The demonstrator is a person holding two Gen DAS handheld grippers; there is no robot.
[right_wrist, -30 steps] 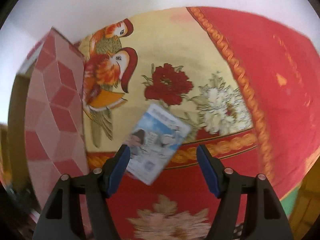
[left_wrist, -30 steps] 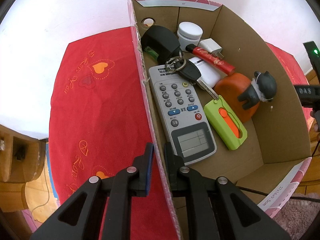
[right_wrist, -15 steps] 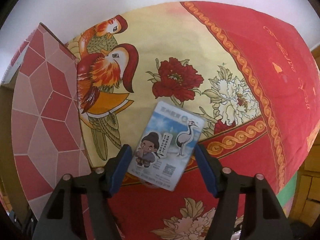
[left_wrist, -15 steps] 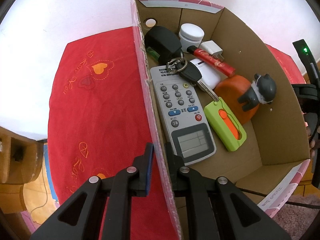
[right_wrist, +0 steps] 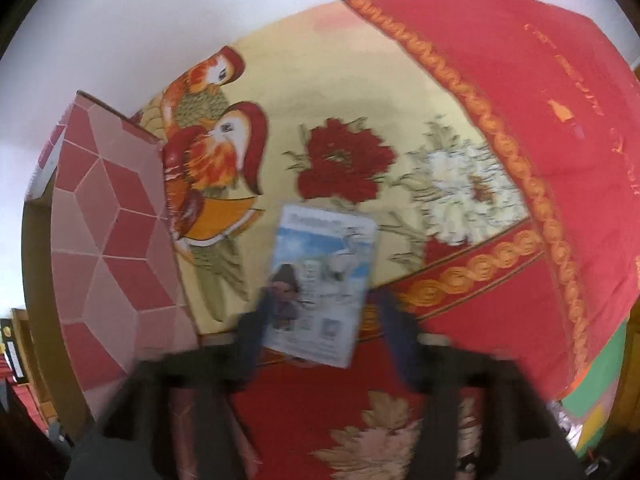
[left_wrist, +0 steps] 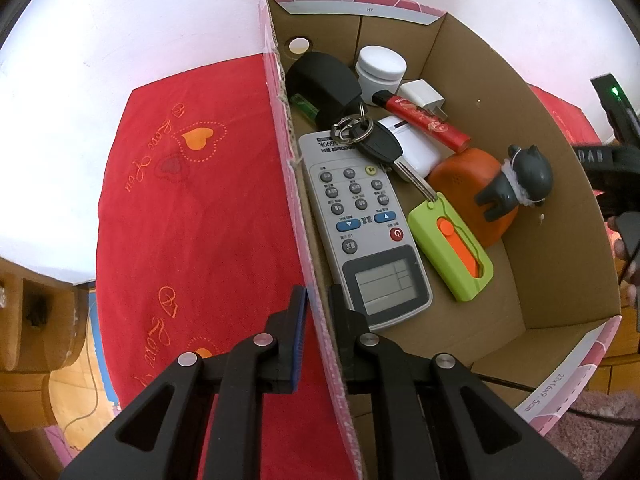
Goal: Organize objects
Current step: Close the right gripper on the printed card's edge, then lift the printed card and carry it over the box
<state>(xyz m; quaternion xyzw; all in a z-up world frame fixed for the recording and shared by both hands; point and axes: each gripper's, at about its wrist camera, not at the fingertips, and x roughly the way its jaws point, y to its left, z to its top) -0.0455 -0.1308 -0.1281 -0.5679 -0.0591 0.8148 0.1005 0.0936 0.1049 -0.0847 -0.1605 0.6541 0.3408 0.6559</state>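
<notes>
Where birds bloom, red tablecloth (right_wrist: 500,92) under box (left_wrist: 532,184).

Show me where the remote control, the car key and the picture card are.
remote control (left_wrist: 362,236): left wrist view, on its button panel.
car key (left_wrist: 380,145): left wrist view, on its black head.
picture card (right_wrist: 320,280): right wrist view, on its blurred printed face.

- The left wrist camera is looking down from close behind the left gripper (left_wrist: 317,312), over the cardboard box (left_wrist: 532,184) ahead of it.
- The right wrist camera is facing down over the right gripper (right_wrist: 320,320), near the patterned cloth (right_wrist: 460,128).
- Both views are sharing the box (right_wrist: 108,232), sitting left of the right gripper, and the cloth.
</notes>
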